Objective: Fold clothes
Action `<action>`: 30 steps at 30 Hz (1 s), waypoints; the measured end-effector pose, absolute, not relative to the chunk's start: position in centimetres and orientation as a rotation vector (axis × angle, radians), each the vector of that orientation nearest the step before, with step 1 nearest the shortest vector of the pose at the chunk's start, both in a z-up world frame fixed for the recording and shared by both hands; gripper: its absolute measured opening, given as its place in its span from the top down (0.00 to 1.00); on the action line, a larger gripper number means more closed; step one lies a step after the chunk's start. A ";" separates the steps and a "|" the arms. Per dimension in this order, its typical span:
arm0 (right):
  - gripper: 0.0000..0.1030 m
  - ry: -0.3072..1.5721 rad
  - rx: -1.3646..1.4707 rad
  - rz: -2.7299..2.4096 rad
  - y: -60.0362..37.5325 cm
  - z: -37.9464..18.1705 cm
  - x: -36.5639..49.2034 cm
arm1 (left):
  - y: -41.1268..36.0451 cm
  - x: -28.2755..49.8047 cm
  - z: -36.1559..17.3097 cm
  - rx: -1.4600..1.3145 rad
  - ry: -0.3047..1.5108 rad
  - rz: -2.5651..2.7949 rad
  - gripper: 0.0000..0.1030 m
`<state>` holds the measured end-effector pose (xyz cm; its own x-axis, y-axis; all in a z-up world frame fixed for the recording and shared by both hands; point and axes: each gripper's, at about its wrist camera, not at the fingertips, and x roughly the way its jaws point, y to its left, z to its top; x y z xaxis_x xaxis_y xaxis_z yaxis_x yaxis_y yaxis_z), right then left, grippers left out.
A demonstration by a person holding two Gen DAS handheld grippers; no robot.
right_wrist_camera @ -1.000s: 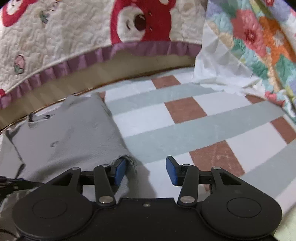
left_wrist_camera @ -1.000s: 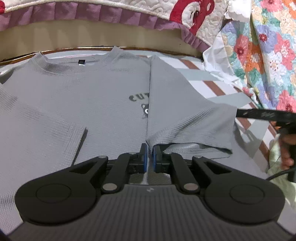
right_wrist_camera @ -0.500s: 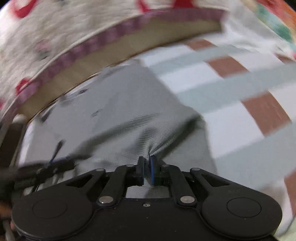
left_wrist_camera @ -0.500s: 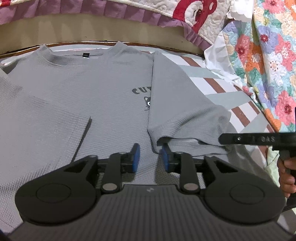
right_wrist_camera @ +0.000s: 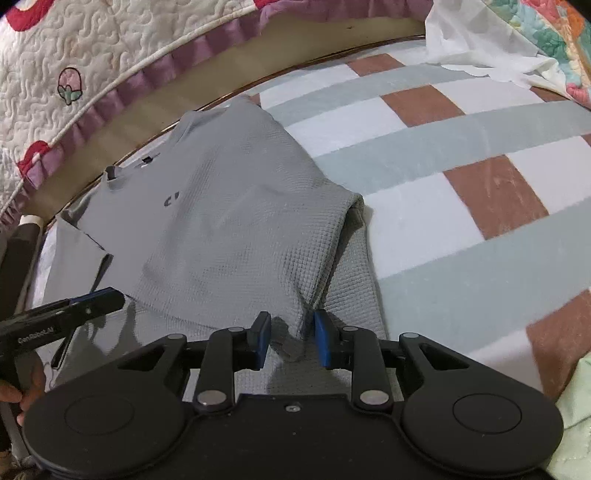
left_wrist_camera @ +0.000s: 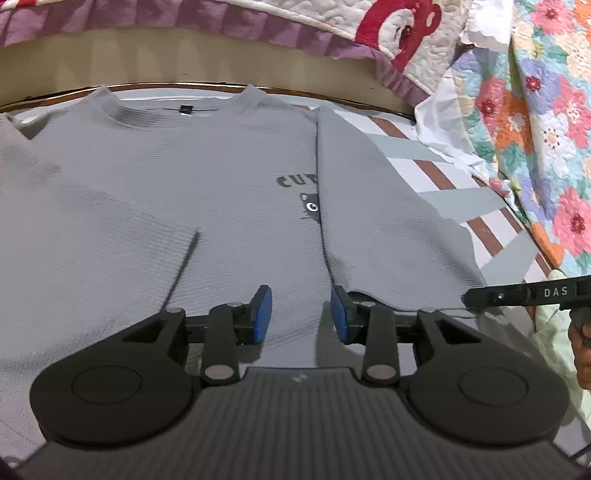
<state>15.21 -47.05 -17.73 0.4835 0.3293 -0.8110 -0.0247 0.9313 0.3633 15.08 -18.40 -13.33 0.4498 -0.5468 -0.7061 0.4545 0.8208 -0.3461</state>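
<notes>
A grey waffle-knit T-shirt (left_wrist_camera: 229,206) with a dark "CUT" print lies flat on the bed, collar at the far side. Its right sleeve and side (left_wrist_camera: 373,218) are folded inward over the front, covering part of the print. My left gripper (left_wrist_camera: 301,314) is open just above the shirt's middle, its right pad at the folded panel's near corner. My right gripper (right_wrist_camera: 291,338) is open, with the folded sleeve's corner (right_wrist_camera: 299,325) lying loose between its pads. The shirt also shows in the right wrist view (right_wrist_camera: 229,221). The left sleeve (left_wrist_camera: 74,251) lies spread out.
The bed has a checked sheet (right_wrist_camera: 461,177) in white, grey-green and brown. A quilted bear blanket (left_wrist_camera: 388,33) hangs behind the wooden bed edge (left_wrist_camera: 177,85). A floral quilt (left_wrist_camera: 546,147) and white cloth (right_wrist_camera: 480,48) pile up on the right.
Both grippers were shut on the folded shirt edge and have opened, letting it go. The folded right panel now lies flat on the shirt front.
</notes>
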 end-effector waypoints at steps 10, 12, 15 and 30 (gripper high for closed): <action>0.57 1.094 0.169 0.197 -45.3 -17.2 15.3 | -18.4 13.7 -12.6 -0.031 0.956 -0.626 0.56; 0.52 1.084 0.140 0.199 -45.1 -17.2 14.6 | -18.1 13.1 -11.9 -0.020 0.964 -0.611 0.56; 0.49 1.053 0.152 0.182 -45.2 -17.4 13.3 | -16.9 11.7 -10.5 0.007 0.957 -0.578 0.52; 0.46 1.060 0.319 0.117 -47.8 -13.1 4.1 | 2.3 3.4 -9.7 -0.032 1.119 -0.189 0.47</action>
